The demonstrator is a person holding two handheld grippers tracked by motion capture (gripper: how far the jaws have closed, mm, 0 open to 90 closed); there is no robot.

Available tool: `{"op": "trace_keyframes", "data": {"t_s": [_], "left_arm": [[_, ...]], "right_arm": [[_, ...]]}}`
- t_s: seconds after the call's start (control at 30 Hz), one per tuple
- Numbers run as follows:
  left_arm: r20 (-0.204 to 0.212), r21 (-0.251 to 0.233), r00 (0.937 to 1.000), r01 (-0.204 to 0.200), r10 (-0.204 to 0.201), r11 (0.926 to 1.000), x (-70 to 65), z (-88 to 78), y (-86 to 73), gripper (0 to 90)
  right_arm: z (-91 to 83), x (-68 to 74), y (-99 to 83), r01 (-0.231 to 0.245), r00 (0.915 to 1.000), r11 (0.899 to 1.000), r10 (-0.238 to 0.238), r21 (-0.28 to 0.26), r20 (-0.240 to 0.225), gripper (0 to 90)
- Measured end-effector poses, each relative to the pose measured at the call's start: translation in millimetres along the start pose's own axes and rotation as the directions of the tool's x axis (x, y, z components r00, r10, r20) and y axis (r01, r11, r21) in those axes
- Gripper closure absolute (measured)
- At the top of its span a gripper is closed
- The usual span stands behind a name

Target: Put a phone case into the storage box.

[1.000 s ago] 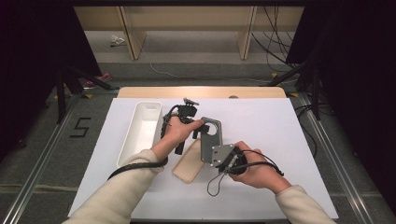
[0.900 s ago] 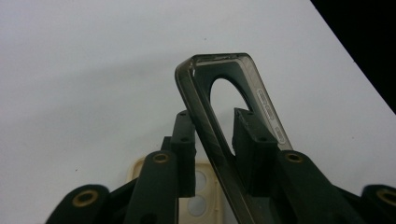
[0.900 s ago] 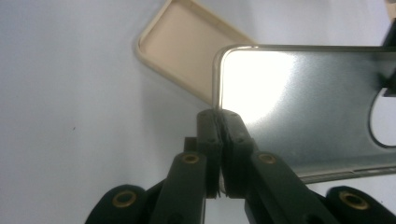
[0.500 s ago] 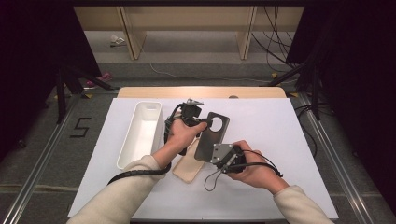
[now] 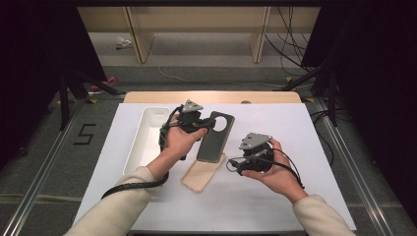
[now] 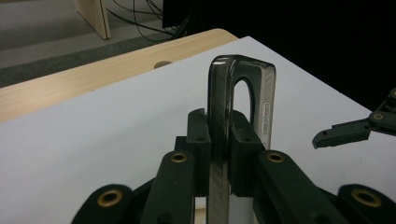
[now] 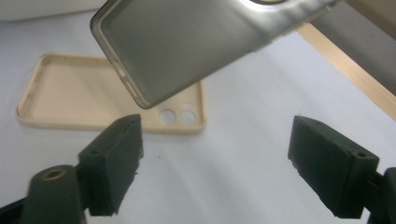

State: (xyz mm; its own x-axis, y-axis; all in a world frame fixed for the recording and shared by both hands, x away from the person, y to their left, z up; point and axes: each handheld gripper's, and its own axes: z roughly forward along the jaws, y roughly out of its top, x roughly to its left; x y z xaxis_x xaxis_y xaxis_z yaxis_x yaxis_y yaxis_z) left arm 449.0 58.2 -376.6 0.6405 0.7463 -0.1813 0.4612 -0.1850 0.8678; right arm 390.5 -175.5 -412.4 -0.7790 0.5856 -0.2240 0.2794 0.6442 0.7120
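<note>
In the last second my right gripper [image 5: 235, 164] has let go of the dark phone case [image 5: 215, 136] and drawn back toward my right side, so the case now hangs from my left gripper [image 5: 200, 124] alone; in the left gripper view the jaws are clamped flat on the case's edge just below its camera cutout, the case standing upright between them; in the right gripper view my jaws stand wide apart with nothing between them, the dark case tilted in the air above the beige phone case [image 7: 93, 95], which lies open side up on the white table cover [image 5: 275, 196]; I judge the handover done and the dark case free to travel; the white tray [image 5: 147, 142] sits just to the left of my left hand, long side toward it, and looks the likely place for it; there is bare cover to the right and front; the beige case lies close beneath the dark one's lower end, so I would lift before swinging; the table's wooden far edge [image 5: 211, 97] is near.
</note>
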Motion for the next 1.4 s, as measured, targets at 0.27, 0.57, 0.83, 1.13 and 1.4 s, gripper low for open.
{"op": "trace_keyframes", "data": {"t_s": [0.27,0.57,0.83,1.13,1.4], "left_arm": [[0.018,-0.052,0.9997,-0.013,0.014,0.9985,10.0,-15.5,-0.4,80.8],[0.047,-0.098,0.9989,0.001,0.003,0.9952,20.5,-33.1,4.3,80.8],[0.047,-0.131,0.9988,0.020,-0.014,0.9912,31.1,-49.1,7.2,80.8],[0.042,-0.160,0.9989,0.030,-0.023,0.9867,42.9,-63.7,12.8,80.8],[0.040,-0.168,0.9990,0.023,-0.016,0.9855,53.3,-72.8,15.4,80.8]], "right_arm": [[-5.2,-8.0,-6.0,-0.069,0.9976,0.997,0.069,-0.047,-0.010,16.3],[-9.3,-14.4,-13.3,-0.128,0.9917,0.989,0.126,-0.076,-0.029,16.3],[-11.7,-17.4,-17.1,-0.176,0.9841,0.979,0.173,-0.100,-0.042,16.3],[-13.6,-20.0,-20.4,-0.197,0.9802,0.974,0.194,-0.113,-0.042,16.3],[-14.3,-20.7,-21.6,-0.213,0.9768,0.970,0.209,-0.118,-0.047,16.3]]}}
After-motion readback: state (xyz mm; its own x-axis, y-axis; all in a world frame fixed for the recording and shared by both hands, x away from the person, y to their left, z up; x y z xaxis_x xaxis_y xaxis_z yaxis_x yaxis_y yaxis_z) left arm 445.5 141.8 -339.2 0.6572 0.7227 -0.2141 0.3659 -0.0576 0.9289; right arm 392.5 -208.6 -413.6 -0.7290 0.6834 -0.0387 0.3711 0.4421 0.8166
